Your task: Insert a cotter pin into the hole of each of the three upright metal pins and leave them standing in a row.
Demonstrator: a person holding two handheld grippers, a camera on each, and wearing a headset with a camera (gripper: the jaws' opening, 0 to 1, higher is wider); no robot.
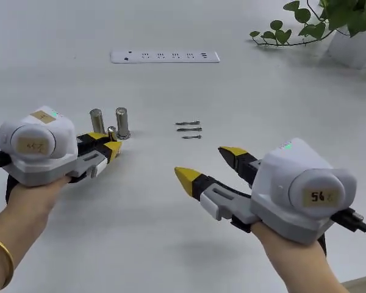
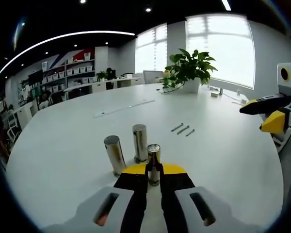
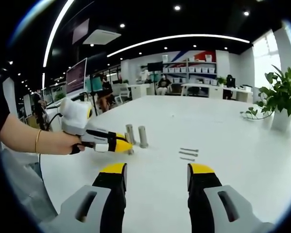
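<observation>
Three upright metal pins stand on the white table. My left gripper (image 1: 111, 145) (image 2: 154, 174) is shut on the nearest metal pin (image 2: 153, 161) (image 1: 112, 132), held between its yellow tips. The other two pins (image 1: 97, 121) (image 1: 122, 122) (image 2: 114, 154) (image 2: 139, 142) stand just beyond it, free. Three cotter pins (image 1: 189, 129) (image 2: 183, 129) (image 3: 188, 154) lie side by side on the table to the right of the pins. My right gripper (image 1: 210, 163) (image 3: 156, 171) hovers open in front of the cotter pins, nothing between its jaws.
A white power strip (image 1: 165, 57) lies at the far side of the table. A potted plant (image 1: 329, 21) (image 2: 189, 68) (image 3: 281, 99) stands at the far right corner. Bare table surface (image 1: 171, 213) lies between the two grippers.
</observation>
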